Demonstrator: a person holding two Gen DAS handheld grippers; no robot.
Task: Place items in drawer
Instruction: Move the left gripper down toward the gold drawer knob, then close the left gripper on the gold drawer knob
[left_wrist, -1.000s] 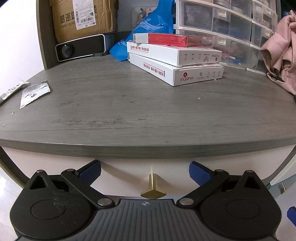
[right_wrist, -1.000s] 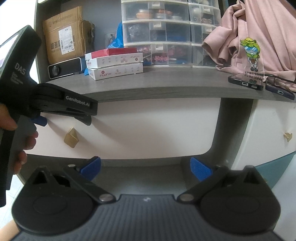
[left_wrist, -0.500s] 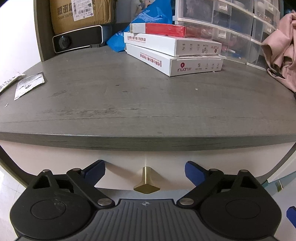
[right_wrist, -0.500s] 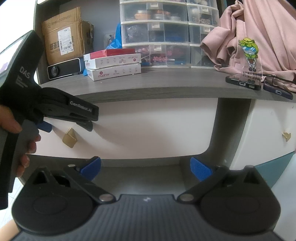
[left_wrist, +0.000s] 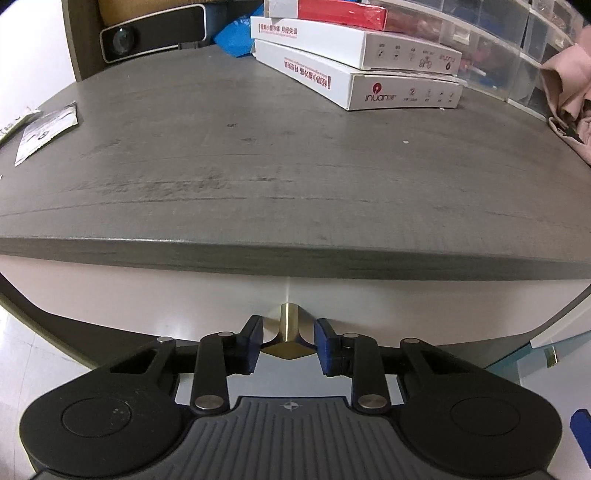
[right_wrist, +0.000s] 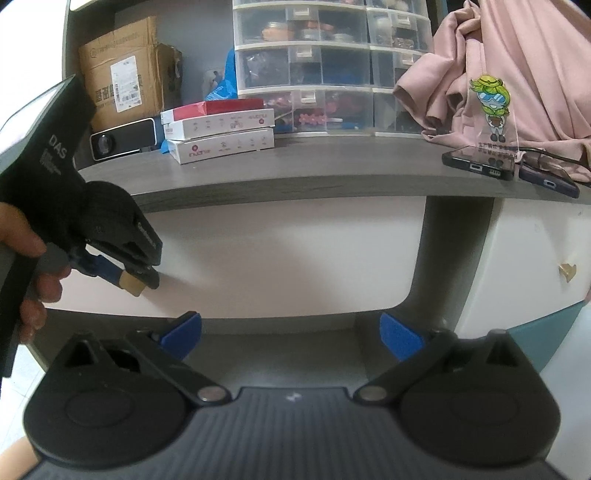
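Note:
My left gripper (left_wrist: 287, 341) is shut on the brass knob (left_wrist: 287, 332) of the white drawer (left_wrist: 147, 295) under the grey desk top (left_wrist: 258, 155). The drawer front sits flush, closed. In the right wrist view the left gripper (right_wrist: 129, 282) shows at the left, clamped on that knob (right_wrist: 131, 285). My right gripper (right_wrist: 290, 332) is open and empty, held back from the drawer front (right_wrist: 277, 258). A stack of three flat boxes (left_wrist: 354, 62), two white and one red, lies on the desk at the back; it also shows in the right wrist view (right_wrist: 221, 133).
A small projector (left_wrist: 151, 31) and a cardboard box (right_wrist: 125, 88) stand at the back left. Clear plastic drawer units (right_wrist: 325, 66), pink cloth (right_wrist: 517, 74) and two phones (right_wrist: 480, 164) are to the right. Foil packets (left_wrist: 44, 129) lie at the desk's left edge. A second white cabinet has its own knob (right_wrist: 568, 271).
My left gripper has moved in to the drawer knob and closed on it; a second ago its fingers were wide open. The right gripper has stayed open and nearly still.

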